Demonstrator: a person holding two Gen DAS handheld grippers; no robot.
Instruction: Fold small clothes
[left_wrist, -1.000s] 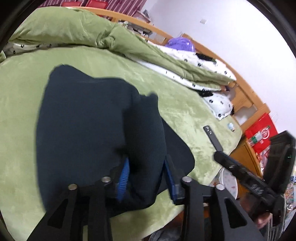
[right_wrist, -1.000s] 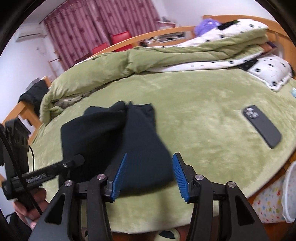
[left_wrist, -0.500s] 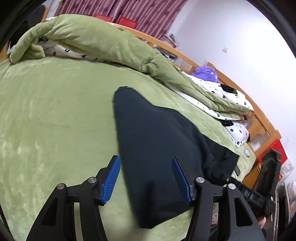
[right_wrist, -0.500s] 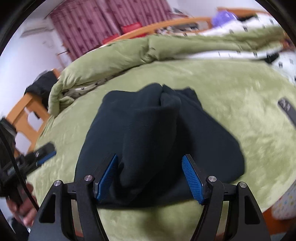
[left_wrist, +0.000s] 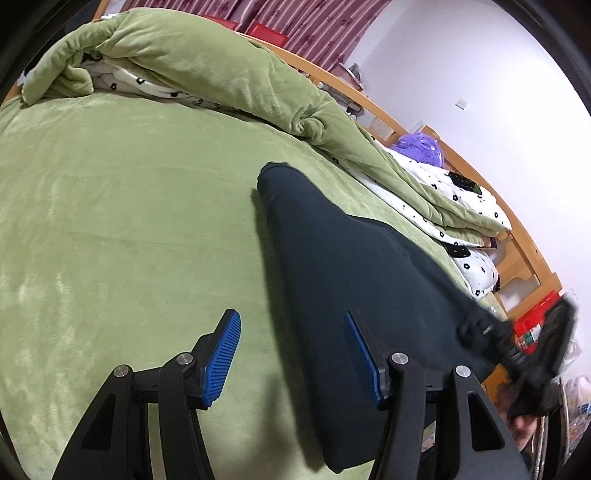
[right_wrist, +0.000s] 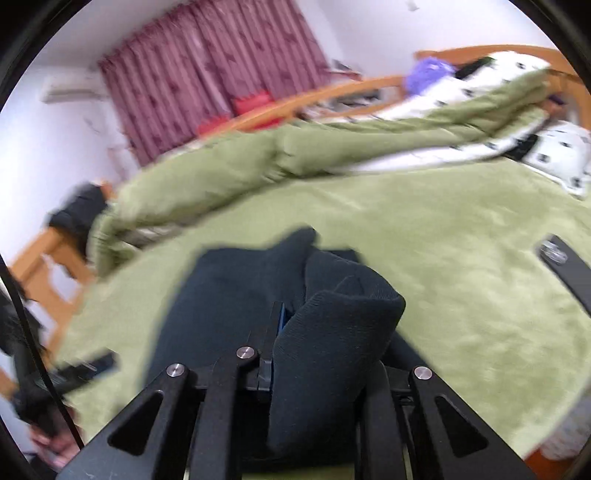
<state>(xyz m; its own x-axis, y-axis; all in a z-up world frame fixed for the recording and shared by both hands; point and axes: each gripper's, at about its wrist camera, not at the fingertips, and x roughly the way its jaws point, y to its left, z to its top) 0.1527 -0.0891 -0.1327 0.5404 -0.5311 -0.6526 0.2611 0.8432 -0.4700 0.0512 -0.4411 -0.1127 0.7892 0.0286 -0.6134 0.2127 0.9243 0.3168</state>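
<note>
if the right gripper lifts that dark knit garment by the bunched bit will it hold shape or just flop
Probably flop: the dark garment already bulges over the right gripper, whose fingers are shut on a fold. The knit looks thick, so it should grip well, not slip. The rest, flat on the green blanket, would likely drag and unfold while the left gripper is open.

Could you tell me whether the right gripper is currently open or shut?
Shut: the right gripper pinches a bunched fold of the dark garment.

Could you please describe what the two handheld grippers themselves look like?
The left gripper has matte black angular fingers with triangular cut-outs, silver round bolts at the joints, and ribbed bright blue pads. The right gripper shares the same black frame and silver bolts, with only a sliver of blue pad showing. No sleeves or markings are visible.
</note>
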